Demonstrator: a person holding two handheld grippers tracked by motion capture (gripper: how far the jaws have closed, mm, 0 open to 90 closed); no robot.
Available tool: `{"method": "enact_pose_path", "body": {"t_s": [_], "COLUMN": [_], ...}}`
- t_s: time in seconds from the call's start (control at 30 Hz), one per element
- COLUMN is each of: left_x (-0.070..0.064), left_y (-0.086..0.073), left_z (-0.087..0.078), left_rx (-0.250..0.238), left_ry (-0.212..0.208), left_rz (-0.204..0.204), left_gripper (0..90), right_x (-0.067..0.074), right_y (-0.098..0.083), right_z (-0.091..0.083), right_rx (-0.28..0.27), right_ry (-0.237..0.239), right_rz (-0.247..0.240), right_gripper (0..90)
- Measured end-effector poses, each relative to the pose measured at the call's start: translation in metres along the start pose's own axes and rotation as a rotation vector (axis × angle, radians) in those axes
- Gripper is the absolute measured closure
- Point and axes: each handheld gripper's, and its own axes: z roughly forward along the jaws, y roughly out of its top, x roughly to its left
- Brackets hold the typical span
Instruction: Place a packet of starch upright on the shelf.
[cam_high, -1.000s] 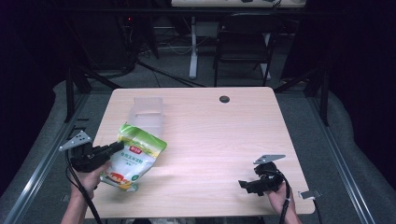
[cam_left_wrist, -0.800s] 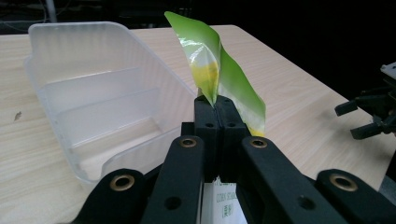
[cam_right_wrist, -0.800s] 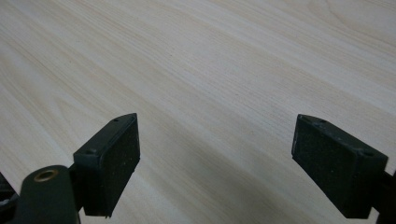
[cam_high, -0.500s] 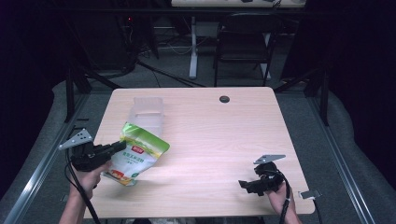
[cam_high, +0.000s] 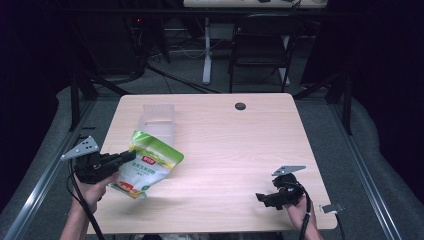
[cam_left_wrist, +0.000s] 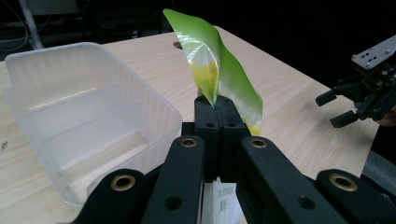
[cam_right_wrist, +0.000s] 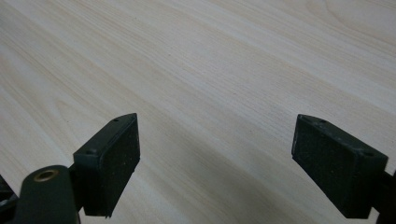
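Note:
A green and white snack pouch (cam_high: 147, 165) hangs tilted above the table's left front, pinched at its edge by my left gripper (cam_high: 131, 156), which is shut on it. In the left gripper view the black jaws meet on the pouch (cam_left_wrist: 219, 70), whose green top curls upward. My left gripper (cam_left_wrist: 215, 105) points toward a clear plastic bin (cam_left_wrist: 79, 121). The same bin (cam_high: 159, 119) stands on the table behind the pouch in the high view. My right gripper (cam_high: 262, 197) rests low at the right front, open, its pads (cam_right_wrist: 114, 158) wide apart over bare wood.
The light wooden table (cam_high: 240, 145) has a round black grommet (cam_high: 240, 106) near its far edge. A chair (cam_high: 260, 47) and a white table leg (cam_high: 206, 50) stand beyond it on dark floor. My right gripper also appears far right in the left gripper view (cam_left_wrist: 369, 95).
My left gripper has lifted the pouch slightly and carried it a little up and toward the bin. The right gripper has stayed where it was.

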Motion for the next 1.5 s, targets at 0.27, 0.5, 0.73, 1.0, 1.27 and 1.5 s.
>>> {"method": "enact_pose_path", "body": {"t_s": [0.27,0.5,0.73,1.0,1.27,1.5], "left_x": [-0.001,-0.004,-0.002,0.003,0.011,0.014], "left_y": [0.009,0.02,0.031,0.043,0.055,0.065], "left_z": [-0.001,-0.004,-0.006,-0.008,-0.006,-0.008], "left_rx": [-0.014,-0.027,-0.042,-0.051,-0.071,-0.093], "left_ry": [0.008,0.016,0.028,0.053,0.08,0.095], "left_rz": [0.02,0.032,0.034,0.029,0.014,0.007], "left_gripper": [90.0,90.0,90.0,90.0,90.0,90.0], "right_x": [0.0,0.0,0.0,0.0,0.0,0.0], "right_y": [0.0,0.0,0.0,0.0,0.0,0.0], "right_z": [0.0,0.0,0.001,0.001,0.001,0.002], "right_rx": [-0.001,-0.005,-0.002,0.004,0.006,0.005], "right_ry": [-0.002,0.002,-0.002,-0.002,0.005,0.007], "right_rz": [0.001,0.005,0.004,0.0,-0.002,0.001], "right_gripper": [14.9,14.8,14.8,14.8,14.8,14.8]}}
